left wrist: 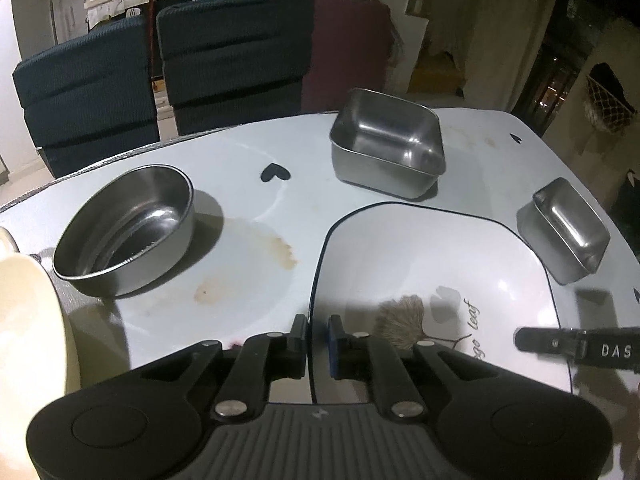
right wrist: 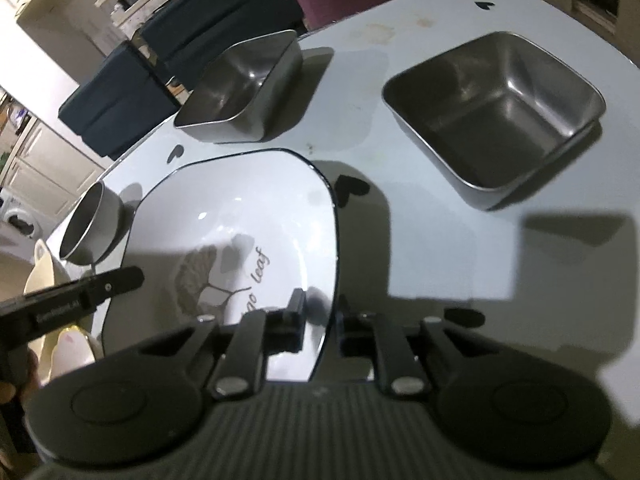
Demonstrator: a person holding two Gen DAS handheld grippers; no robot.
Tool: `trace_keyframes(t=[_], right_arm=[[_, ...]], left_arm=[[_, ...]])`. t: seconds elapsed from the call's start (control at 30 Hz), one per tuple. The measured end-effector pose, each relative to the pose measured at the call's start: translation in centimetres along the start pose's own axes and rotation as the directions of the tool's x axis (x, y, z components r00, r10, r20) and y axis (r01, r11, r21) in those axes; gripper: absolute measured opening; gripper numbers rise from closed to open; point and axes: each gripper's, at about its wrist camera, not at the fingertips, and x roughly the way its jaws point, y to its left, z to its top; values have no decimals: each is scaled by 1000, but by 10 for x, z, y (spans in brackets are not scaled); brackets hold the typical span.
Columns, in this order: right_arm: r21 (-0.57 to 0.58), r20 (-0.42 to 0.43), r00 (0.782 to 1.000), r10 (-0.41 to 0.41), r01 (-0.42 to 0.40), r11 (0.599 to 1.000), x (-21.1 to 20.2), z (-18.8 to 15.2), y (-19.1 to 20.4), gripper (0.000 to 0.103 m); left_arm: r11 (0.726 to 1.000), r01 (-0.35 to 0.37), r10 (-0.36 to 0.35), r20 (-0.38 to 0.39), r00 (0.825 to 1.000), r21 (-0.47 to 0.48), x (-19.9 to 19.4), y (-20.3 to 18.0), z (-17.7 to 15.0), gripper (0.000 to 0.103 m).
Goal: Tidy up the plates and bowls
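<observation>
A white square plate with a thin black rim and a leaf print lies in front of both grippers. My left gripper is shut on the plate's left rim, which runs between its fingers. My right gripper is shut on the opposite rim. Each gripper's finger shows in the other's view, the right one and the left one. On the pale table stand a round steel bowl, a large square steel container and a smaller one.
A cream dish sits at the left edge, close to the round bowl. Dark padded chairs stand behind the table's far edge. Brown stains mark the tabletop between the bowl and the plate.
</observation>
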Motion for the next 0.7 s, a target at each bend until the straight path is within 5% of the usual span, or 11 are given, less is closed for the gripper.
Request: trace_keyframes(t=[0.3,0.7], right_arm=[[-28,35,999,-15,16,999,-14,1,-7,15],[-98,132,988,74,-62,993,-64,-6,-5,13]], left_arm=[[999,31,-30,33,999,-36,-23,-7,-9,10],[998,38,-30,145,989,-54,-92,-19,-19,9]])
